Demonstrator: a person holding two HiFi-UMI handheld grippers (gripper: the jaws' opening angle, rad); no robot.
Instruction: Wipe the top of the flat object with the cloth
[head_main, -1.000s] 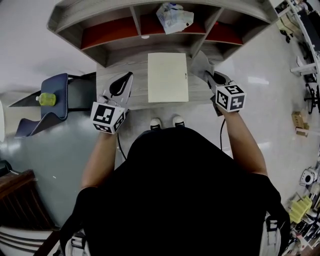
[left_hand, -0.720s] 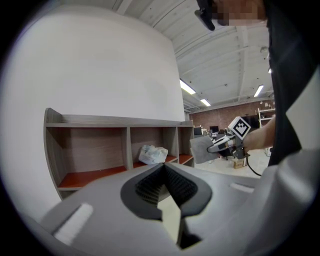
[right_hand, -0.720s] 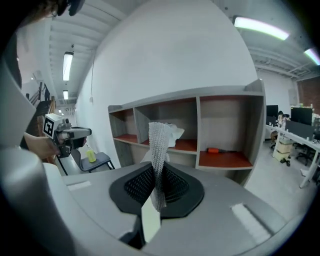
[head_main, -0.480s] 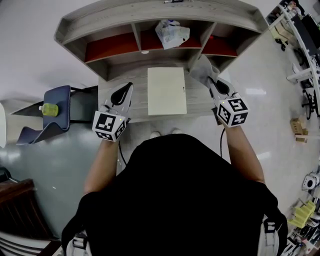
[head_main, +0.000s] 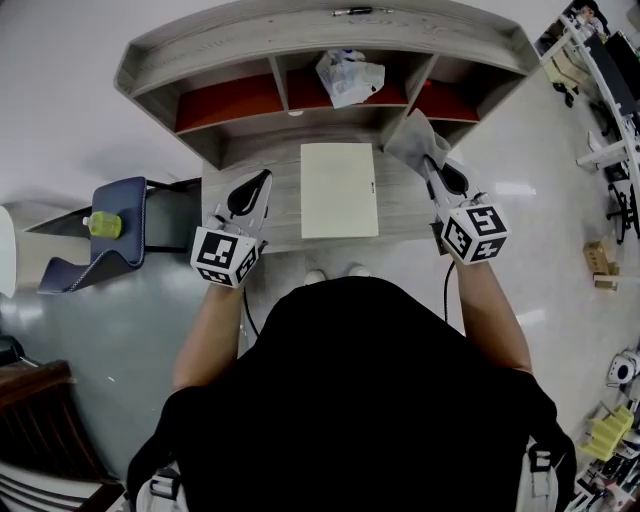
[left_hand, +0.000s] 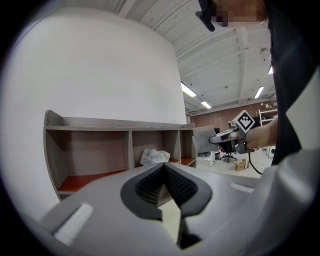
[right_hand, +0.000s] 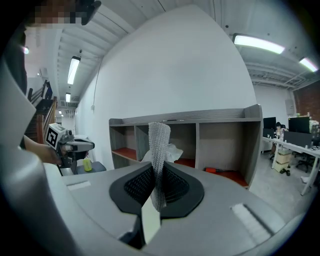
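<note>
Clenching the cloth (head_main: 409, 141) by the desk's (head_main: 283, 222) right edge, the right gripper (head_main: 428, 162) has the flat object (head_main: 339, 190) to its left. The left gripper (head_main: 263, 178) is closed on nothing.

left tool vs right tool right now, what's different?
The left tool has its jaws together on nothing; the right tool has its jaws clamped on the grey cloth, which sticks up past them. The left tool hangs to the left of the cream flat object; the right tool hangs to its right. Shared: both are shut, and neither is over the flat object.
</note>
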